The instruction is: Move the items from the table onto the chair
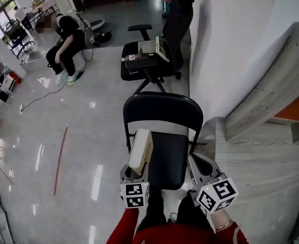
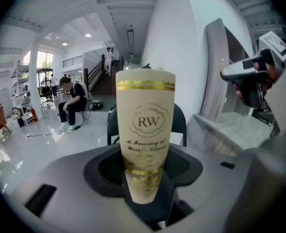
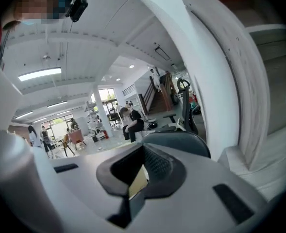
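One cream book (image 1: 140,150), marked "RW" in gold, is pinched upright by the left gripper (image 2: 145,186) at lower centre of the head view, above the black chair (image 1: 169,161) seat. The right gripper (image 3: 138,177) is seen with jaws spread, nothing clamped.

Item: one cream book (image 2: 145,125), gold-banded, spine marked RW, upright, clamped between the jaws of our left gripper (image 2: 145,188). Behind it, dark chair (image 2: 179,122). Far left, seated person (image 2: 74,100). Upper right, our right gripper (image 2: 259,76).
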Tool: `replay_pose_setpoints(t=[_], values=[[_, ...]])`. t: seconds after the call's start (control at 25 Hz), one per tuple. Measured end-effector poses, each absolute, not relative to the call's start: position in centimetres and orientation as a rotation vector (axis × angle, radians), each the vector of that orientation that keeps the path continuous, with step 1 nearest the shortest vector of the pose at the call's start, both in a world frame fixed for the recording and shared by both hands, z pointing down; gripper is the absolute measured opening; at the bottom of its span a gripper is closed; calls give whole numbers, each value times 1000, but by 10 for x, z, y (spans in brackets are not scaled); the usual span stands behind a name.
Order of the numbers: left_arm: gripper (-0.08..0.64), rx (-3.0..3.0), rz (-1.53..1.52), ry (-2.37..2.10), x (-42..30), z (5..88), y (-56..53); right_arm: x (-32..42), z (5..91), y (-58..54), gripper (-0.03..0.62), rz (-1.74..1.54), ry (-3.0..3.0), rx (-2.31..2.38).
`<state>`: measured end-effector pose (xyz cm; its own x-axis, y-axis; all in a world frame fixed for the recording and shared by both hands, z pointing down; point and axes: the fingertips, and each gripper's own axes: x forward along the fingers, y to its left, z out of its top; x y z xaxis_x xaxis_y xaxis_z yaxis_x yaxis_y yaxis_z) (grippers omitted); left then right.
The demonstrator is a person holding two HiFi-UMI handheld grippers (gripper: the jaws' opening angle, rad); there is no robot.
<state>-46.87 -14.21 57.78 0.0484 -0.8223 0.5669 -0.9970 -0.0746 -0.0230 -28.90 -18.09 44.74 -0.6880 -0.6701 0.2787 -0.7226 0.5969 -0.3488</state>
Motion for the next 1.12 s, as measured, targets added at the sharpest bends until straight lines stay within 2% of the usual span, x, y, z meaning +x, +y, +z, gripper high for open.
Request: replay_pose_setpoints(t=[0.44, 0.84, 1.12], values=[[227, 1833, 742, -1725, -482, 708, -184, -298, 519, -170, 14, 806, -2485, 1346], [227, 1792, 730, -1807, -493, 767, -233, -304, 564, -178, 14, 844, -2435, 1305], [227, 1722, 844, -1699, -491, 810, -199, -303, 573, -178, 14, 866, -2411, 1271]])
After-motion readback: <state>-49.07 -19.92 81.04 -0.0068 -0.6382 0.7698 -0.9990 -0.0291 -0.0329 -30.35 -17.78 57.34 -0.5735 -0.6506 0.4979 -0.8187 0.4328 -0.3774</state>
